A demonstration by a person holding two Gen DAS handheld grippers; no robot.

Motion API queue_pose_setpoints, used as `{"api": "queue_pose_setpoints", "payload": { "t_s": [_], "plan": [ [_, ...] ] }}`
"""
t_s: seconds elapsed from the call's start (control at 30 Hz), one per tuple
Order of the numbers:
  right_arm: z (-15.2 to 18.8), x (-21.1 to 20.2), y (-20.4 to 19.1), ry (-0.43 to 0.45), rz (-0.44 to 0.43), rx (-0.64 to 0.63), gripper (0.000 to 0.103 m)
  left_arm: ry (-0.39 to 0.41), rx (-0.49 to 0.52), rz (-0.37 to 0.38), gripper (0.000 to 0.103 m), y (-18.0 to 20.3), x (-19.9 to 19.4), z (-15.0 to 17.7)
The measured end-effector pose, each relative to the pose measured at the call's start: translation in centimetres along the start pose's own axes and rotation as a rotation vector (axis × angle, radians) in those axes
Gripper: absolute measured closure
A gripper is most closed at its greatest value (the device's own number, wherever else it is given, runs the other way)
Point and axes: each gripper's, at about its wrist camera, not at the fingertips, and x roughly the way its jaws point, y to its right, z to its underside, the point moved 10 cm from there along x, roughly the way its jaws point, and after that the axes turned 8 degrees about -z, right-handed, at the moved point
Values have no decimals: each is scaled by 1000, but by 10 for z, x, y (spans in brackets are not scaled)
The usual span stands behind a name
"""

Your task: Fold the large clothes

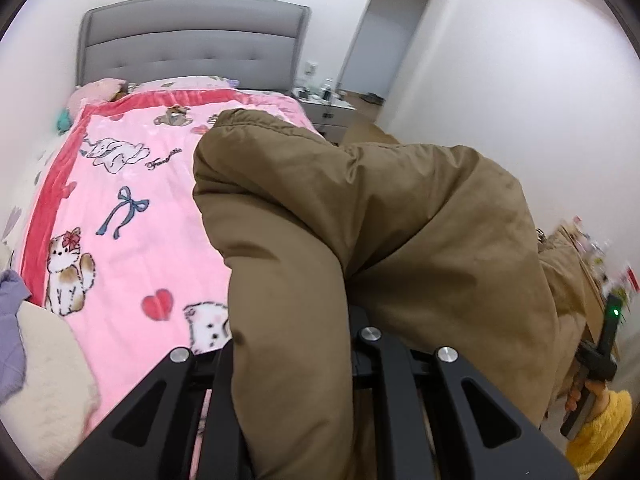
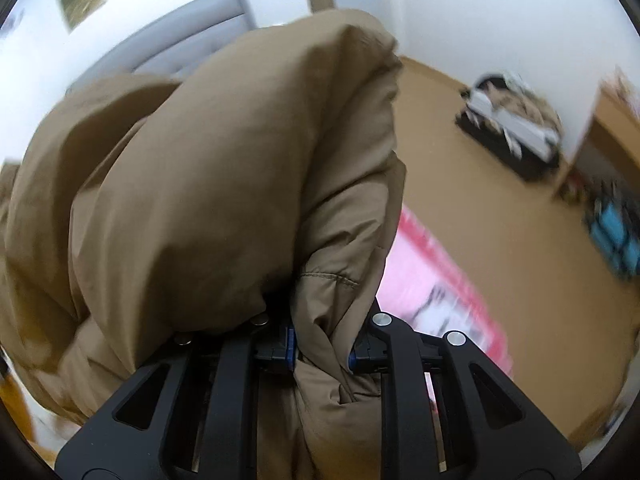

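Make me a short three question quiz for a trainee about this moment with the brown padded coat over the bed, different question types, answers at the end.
1. True or false: both grippers are clamped on the brown coat.
2. Multiple choice: the blanket under the coat is mainly A) blue, B) pink, C) green.
3. Fill in: the sleeve behind the right gripper, seen from the left wrist, is ____.

Key: 1 true, the left gripper and the right one each have coat fabric pinched between their fingers; 2 B; 3 yellow.

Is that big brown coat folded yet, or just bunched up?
Bunched up, not folded. The brown coat hangs in puffy heaps from both tools, lifted above the pink blanket.
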Motion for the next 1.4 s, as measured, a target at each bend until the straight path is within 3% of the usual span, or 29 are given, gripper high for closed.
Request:
{"api": "queue_pose_setpoints", "payload": {
  "t_s": [0.17,0.4,0.53,0.73,0.83,0.93,1.1,1.23,1.33,1.4],
  "plan": [
    [-51,35,34,-20,-83,14,87,2,-15,-68,89,34,46,-33],
    [-135,95,52,17,-136,-1,87,11,35,-81,88,49,138,-126],
    [-185,133,51,26,-113,-40,87,-39,43,-77,88,44,214,-182],
    [-231,201,65,-6,-101,17,87,-98,81,-117,88,49,320,-223],
    [-229,243,90,-61,-60,92,87,-176,87,-111,87,54,367,-219],
    [-206,252,98,-96,-96,220,87,-232,80,-125,87,49,398,-206],
    [-184,233,87,-66,-146,218,87,-199,34,-65,86,42,393,-215],
    [-171,240,89,-90,-178,263,86,-177,28,-97,86,34,394,-213],
    [-161,274,110,-140,-109,284,85,-212,42,-164,85,22,422,-202],
    [-139,301,130,-227,-13,295,83,-250,49,-216,82,13,442,-189]
  ]
}}
